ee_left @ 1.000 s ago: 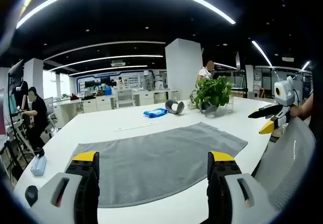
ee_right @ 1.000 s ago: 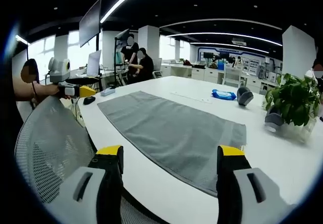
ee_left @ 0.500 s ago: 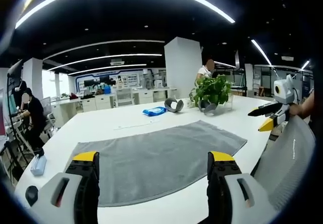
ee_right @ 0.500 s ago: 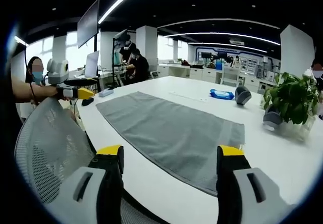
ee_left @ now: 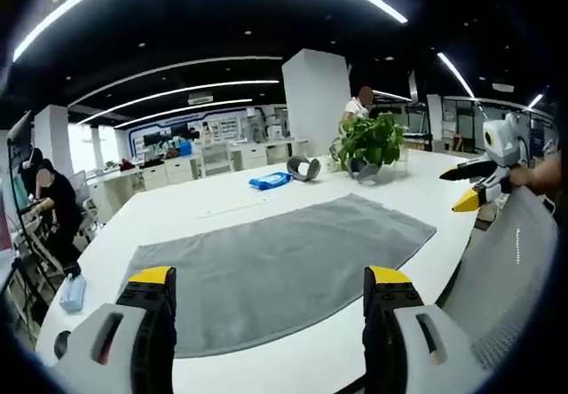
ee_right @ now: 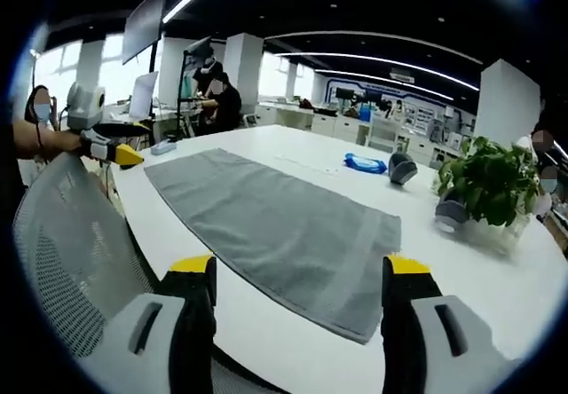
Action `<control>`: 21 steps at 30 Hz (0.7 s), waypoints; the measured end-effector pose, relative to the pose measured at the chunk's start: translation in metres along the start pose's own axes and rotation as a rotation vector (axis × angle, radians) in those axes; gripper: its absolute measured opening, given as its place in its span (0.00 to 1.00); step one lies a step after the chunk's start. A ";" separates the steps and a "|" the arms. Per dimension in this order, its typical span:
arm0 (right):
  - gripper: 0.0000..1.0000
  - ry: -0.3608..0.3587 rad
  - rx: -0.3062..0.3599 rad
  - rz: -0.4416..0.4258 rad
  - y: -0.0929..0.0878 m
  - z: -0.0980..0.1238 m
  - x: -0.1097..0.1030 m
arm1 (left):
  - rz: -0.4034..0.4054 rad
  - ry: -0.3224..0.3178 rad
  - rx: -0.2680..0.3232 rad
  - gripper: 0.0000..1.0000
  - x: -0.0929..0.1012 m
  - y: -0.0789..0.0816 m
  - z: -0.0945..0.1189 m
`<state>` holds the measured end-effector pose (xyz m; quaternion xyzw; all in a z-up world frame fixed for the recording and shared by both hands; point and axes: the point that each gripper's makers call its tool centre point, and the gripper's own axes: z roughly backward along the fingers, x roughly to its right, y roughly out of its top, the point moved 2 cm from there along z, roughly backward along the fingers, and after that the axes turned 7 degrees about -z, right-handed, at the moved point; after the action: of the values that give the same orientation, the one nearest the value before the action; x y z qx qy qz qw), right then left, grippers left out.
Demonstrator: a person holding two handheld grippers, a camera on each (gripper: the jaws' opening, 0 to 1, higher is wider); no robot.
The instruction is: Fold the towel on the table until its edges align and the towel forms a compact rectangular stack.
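Left gripper view
Left gripper (ee_left: pixel 271 279): jaws spread wide apart, yellow tips up, nothing between them; it hangs over the near edge of the table (ee_left: pixel 222 209).
Towel (ee_left: pixel 275 261): grey, spread flat in a single layer just ahead of the jaws, running from beyond the left jaw to past the right jaw; its near hem lies close to the table edge under the tips.
Right gripper (ee_left: pixel 479 185): far off to the right of the left gripper, held in a hand (ee_left: pixel 543 174), above the back of a mesh chair (ee_left: pixel 506 279); its yellow-tipped jaws look parted, holding nothing.
Plant (ee_left: pixel 368 141): potted, beyond the towel's far right corner.
Blue packet (ee_left: pixel 270 181): on the table beyond the towel, straight ahead.
Grey headset-like object (ee_left: pixel 303 169): just right of the blue packet.
Seated person (ee_left: pixel 49 203): far left, past the table end.

Right gripper view
Right gripper (ee_right: pixel 300 279): jaws wide apart and empty, above the table (ee_right: pixel 497 279) edge, with the mesh chair (ee_right: pixel 67 243) to its left.
Towel (ee_right: pixel 266 230): flat, stretching ahead and leftward from between the jaws; its nearest corner lies just before the right jaw.
Left gripper (ee_right: pixel 111 150): far left, beyond the chair, yellow tip toward the towel's far end; whether its jaws are parted cannot be told here.
Plant (ee_right: pixel 488 181): ahead and right of the right jaw, well apart from the towel.
Blue packet (ee_right: pixel 362 162): ahead, past the towel's far long edge.
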<state>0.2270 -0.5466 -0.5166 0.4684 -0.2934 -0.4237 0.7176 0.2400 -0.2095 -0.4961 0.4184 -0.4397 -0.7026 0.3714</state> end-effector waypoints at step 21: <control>0.75 -0.225 -0.013 -0.017 -0.004 0.017 0.034 | -0.047 -0.035 -0.011 0.86 0.001 -0.002 0.003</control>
<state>0.2277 -0.5842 -0.5130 0.4157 -0.3653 -0.4814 0.6797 0.2368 -0.2090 -0.4976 0.4143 -0.4321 -0.7208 0.3494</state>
